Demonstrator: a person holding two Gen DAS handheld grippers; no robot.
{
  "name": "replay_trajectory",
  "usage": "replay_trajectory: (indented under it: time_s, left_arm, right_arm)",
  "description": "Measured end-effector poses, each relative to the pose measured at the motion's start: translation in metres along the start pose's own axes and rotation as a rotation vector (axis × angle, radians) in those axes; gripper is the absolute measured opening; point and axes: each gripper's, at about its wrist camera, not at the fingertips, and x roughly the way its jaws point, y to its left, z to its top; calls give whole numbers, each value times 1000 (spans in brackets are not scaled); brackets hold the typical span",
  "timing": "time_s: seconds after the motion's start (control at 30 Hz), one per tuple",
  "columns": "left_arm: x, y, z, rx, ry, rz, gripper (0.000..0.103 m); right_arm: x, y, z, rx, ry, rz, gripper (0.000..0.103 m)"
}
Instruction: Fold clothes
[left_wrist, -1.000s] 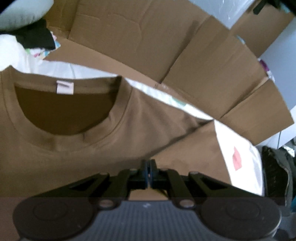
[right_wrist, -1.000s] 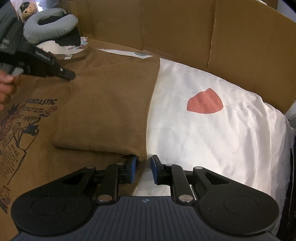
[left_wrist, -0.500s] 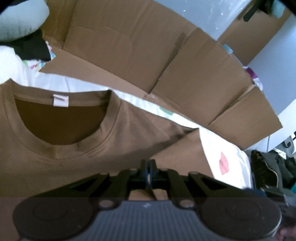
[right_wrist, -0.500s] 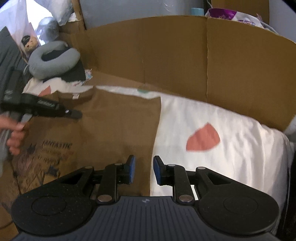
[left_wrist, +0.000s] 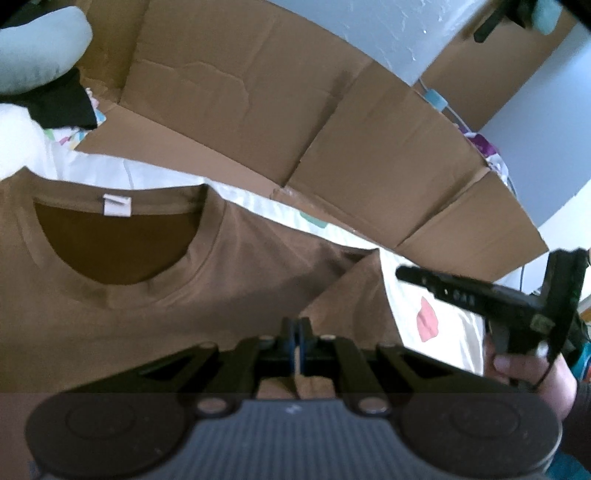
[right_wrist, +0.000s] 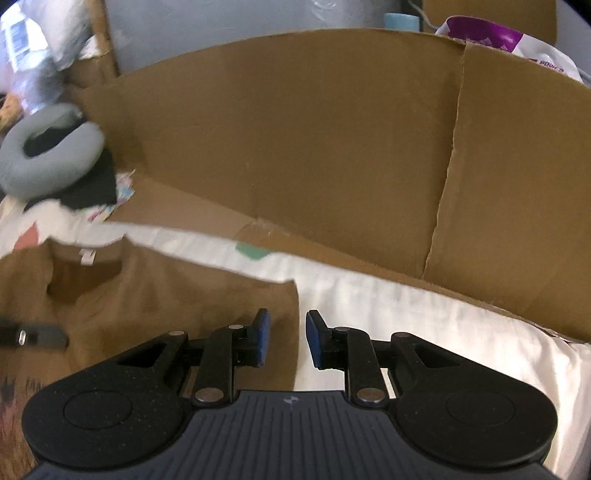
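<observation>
The brown T-shirt (left_wrist: 258, 280) lies spread on a white sheet (right_wrist: 424, 314), collar toward the cardboard wall (left_wrist: 295, 122) that stands along the far side. In the left wrist view its round neckline gapes open, a small white label (left_wrist: 117, 205) sewn at the back of the neck. The shirt's right side is folded in over its body, so a straight brown edge runs beside bare sheet, near a pink patch (left_wrist: 427, 321) printed on the sheet.

The left tongs (left_wrist: 295, 334) are pressed fully together just above the shirt's chest; brown cloth fills the view behind the tips, but whether any fabric is pinched between them cannot be told. The right tongs (right_wrist: 288, 338) stand narrowly parted with nothing between the blue pads (right_wrist: 263, 332), hovering right over the folded edge where brown cloth meets white sheet. In the left wrist view those same right tongs come in from the right as a dark, blurred arm, with the person's hand (left_wrist: 528, 369) gripping the handle.

At the far left, a grey neck pillow (right_wrist: 51, 158) sits on a dark garment (right_wrist: 92, 184) by the corner of the cardboard. The right wrist view is smeared with motion blur, and part of the shirt's printed front shows dimly at the lower left.
</observation>
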Motion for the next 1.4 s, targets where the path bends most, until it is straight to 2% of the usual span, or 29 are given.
replay_trajectory:
  time_s: [0.37,0.73,0.8,0.87,0.93,1.23,1.3,1.4]
  left_arm:
    - [-4,8,1,-36,10,2,2]
    - [4,18,-5,-58,23,18,2]
    - [6,20,-6,-60,23,21,2]
    - [8,22,-6,-61,23,24,2]
    - [10,24,-5,-60,20,27,2]
    - [29,31,-4,-48,19,62,2]
    - [34,35,-4,-53,22,70,2]
    - [39,40,-5,-62,24,71,2]
  right_arm:
    - [32,15,2,-66,57,-34,28]
    - [58,16,-2,-54,112,-20,28]
    - [62,15,-2,-61,118,-11,25]
    - [63,17,0,-82,116,-4,10]
    - [63,19,1,-100,112,-14,6]
    - [70,16,3,-93,122,-60,7]
    - [72,11,5,-79,122,-61,9]
    - [71,2,7,-70,115,-48,19]
